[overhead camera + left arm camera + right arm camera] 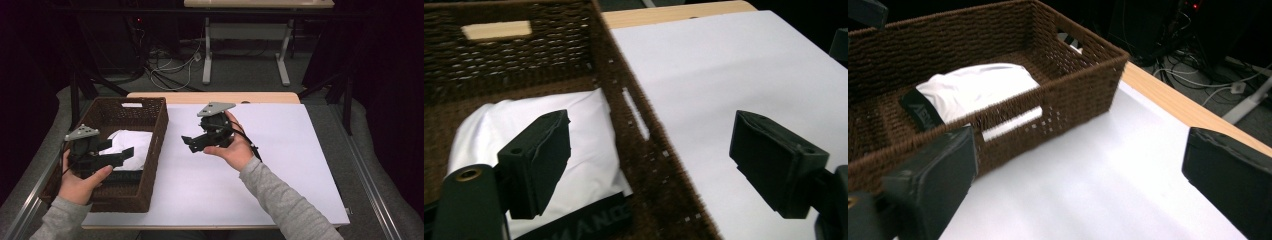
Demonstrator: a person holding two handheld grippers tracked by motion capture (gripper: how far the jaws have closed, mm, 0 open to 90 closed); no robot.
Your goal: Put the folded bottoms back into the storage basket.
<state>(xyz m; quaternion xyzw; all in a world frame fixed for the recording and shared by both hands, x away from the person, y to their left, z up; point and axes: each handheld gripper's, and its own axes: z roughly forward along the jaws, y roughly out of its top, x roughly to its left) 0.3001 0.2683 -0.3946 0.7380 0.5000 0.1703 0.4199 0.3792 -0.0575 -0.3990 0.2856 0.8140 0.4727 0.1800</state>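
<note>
high view, garment: one folded white garment (131,142) with a black waistband lies in the wicker basket (159,125), long axis running roughly 1 to 7 o'clock.
high view, left gripper: the left gripper (120,152) hangs right over the basket, garment just at its 1 o'clock, jaws apart, nothing in them.
high view, right gripper: the right gripper (189,141) is out over the white table sheet (260,150), garment at its 9 o'clock past the basket wall, so the left hand looks way closer.
left gripper view: jaws wide, one over the garment (584,145), one over the sheet, basket wall (649,150) between them.
right gripper view: jaws spread, empty; basket (1068,95) at 11 o'clock, garment (978,90) inside.
count: one garment, one basket, two grippers.
</note>
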